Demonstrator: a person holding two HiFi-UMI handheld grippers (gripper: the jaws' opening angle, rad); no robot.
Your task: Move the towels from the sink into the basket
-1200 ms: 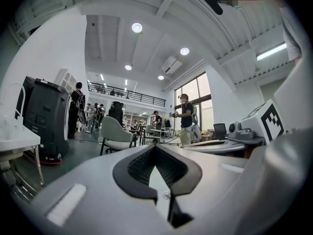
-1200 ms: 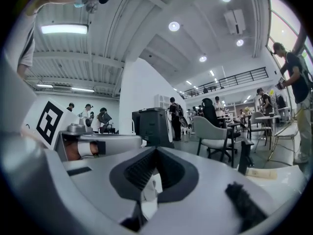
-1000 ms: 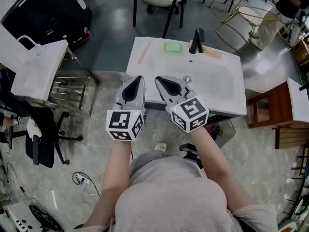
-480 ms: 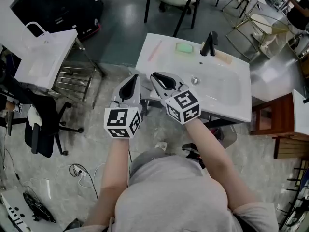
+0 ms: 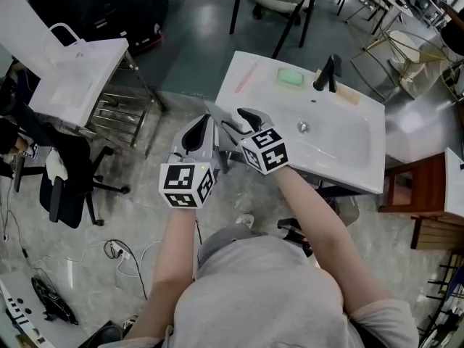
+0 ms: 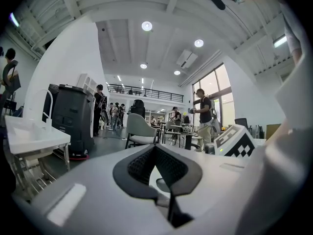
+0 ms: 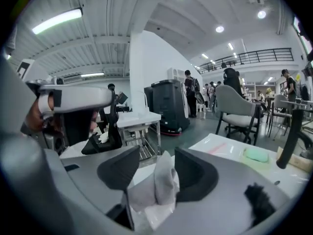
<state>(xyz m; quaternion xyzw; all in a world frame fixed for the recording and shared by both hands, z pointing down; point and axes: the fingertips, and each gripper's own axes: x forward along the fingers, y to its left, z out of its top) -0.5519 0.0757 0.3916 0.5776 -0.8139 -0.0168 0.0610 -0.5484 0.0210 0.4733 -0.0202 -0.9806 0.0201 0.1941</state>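
**Right gripper** [image 7: 157, 153]: jaws apart, and they have just been opening. A towel [image 7: 161, 185] stands between the two dark pads and is not pinched. It leans close to the right-hand pad, with a clear gap to the left-hand one.

**Left gripper** [image 6: 155, 148]: jaws together at the tips, with nothing between them. In the head view it sits just beside the right gripper, on its left, off the sink's left edge and above the floor [image 5: 145, 209].

**Change from the earlier head view:** one second ago the right gripper's jaws were together and it stood over the front rim of the sink [image 5: 341, 151], near the middle. It now sits at the sink's front-left corner. The left gripper has kept its place alongside.

**Towel:** pale grey-white cloth, crumpled into an upright fold with a rounded top, its lower part bunched deep in the jaws. It is at the right gripper, above the front-left corner of the sink counter.

**Surroundings:**
- The basin is white, with a black tap [image 5: 326, 75] at the back.
- A green bar [image 5: 290, 77] lies left of the tap.
- A pink strip [image 5: 246, 75] lies along the left rim.
- A wire-frame stand [image 5: 109, 118] is well to the left of the sink, with a white bag [image 5: 72, 71] on top.
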